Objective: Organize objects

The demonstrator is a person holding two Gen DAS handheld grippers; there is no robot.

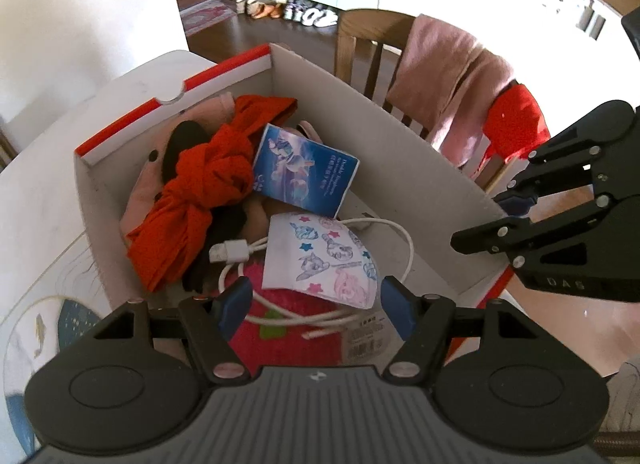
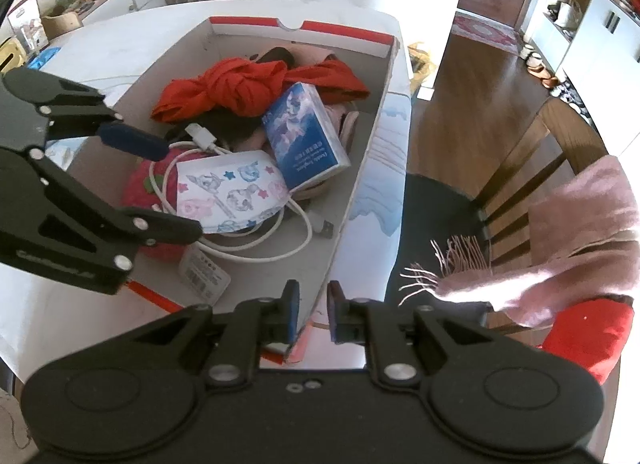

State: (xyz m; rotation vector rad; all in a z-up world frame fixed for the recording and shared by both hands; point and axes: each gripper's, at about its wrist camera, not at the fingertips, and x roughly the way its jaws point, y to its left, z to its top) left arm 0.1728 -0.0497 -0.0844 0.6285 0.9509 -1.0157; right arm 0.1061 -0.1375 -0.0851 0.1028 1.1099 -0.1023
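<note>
Left tool [image 1: 316, 304] spread wide and holding nothing, poised above the box [image 1: 384, 128] on the worktop [image 1: 48, 200]; directly ahead lie a patterned face mask [image 1: 320, 260], white cable [image 1: 236, 252] and blue packet [image 1: 304, 170]. Right tool [image 2: 313, 310] narrowly parted, straddling the box's near wall, not visibly clamped.

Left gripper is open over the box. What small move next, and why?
Probably ease the left gripper down a little onto the cartoon face mask. It is open and holds nothing, and the mask lies uppermost, directly ahead of it, over the white cable. The right gripper sits at the box wall, seemingly steadying the box.
</note>
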